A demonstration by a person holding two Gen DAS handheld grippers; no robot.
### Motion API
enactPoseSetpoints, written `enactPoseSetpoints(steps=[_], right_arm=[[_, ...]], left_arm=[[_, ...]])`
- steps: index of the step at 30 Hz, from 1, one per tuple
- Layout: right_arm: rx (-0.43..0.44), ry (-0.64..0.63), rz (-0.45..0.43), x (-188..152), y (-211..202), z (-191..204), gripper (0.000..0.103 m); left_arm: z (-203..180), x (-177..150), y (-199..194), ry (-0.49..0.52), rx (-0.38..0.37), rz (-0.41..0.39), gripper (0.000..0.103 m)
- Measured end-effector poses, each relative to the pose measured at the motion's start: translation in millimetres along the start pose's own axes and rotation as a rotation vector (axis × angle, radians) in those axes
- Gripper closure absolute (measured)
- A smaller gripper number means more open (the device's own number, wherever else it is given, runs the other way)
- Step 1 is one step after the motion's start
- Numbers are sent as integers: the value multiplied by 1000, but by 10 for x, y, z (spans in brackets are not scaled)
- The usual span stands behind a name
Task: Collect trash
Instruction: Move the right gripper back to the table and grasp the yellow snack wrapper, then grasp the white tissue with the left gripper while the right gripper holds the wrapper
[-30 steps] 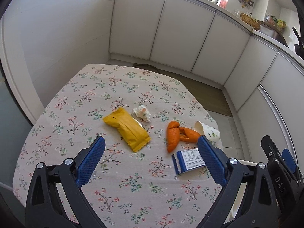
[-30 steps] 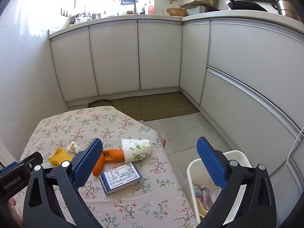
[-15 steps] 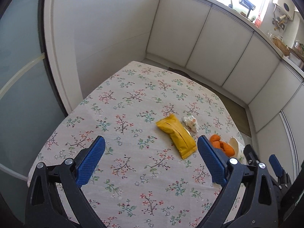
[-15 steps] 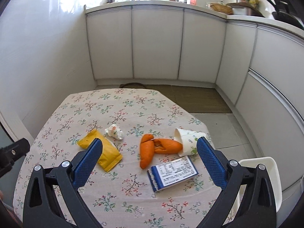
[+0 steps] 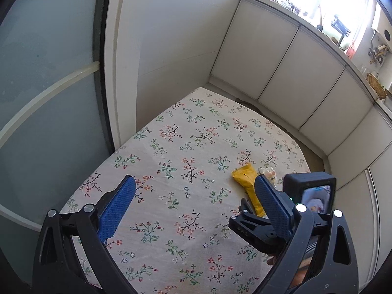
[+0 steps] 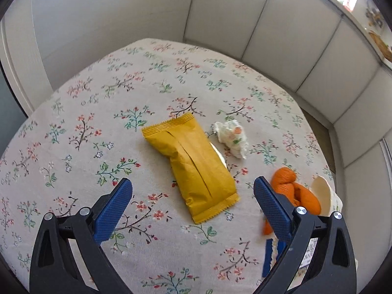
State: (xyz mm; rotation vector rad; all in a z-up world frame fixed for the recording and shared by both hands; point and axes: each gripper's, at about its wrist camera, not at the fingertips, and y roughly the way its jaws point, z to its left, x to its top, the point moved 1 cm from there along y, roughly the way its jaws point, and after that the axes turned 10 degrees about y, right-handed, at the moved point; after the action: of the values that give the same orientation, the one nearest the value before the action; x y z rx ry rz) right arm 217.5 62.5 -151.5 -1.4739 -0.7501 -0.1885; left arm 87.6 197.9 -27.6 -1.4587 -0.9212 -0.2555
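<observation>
Hovering above worktop (image 6: 73,127): right tool (image 6: 193,203), fingers spread, yellow packet (image 6: 193,166) framed between; left tool (image 5: 196,205) spread, nothing held.

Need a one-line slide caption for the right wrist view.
Open right tool above yellow snack wrapper on floral tablecloth, crumpled tissue beside it.
</observation>
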Motion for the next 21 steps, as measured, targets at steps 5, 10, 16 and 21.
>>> enactPoseSetpoints(steps=[5, 10, 16, 21], right_arm=[[21, -65, 57, 82, 343, 83, 7], [181, -30, 91, 126, 478, 18, 69], [262, 38, 97, 115, 409, -40, 87], [289, 81, 31, 116, 59, -185, 89]], left_arm=[[55, -11, 89, -10, -4, 29, 9], [12, -14, 192, 8, 0, 50, 9], [-52, 106, 203, -1, -9, 24, 9], [-179, 260, 174, -15, -39, -21, 9]])
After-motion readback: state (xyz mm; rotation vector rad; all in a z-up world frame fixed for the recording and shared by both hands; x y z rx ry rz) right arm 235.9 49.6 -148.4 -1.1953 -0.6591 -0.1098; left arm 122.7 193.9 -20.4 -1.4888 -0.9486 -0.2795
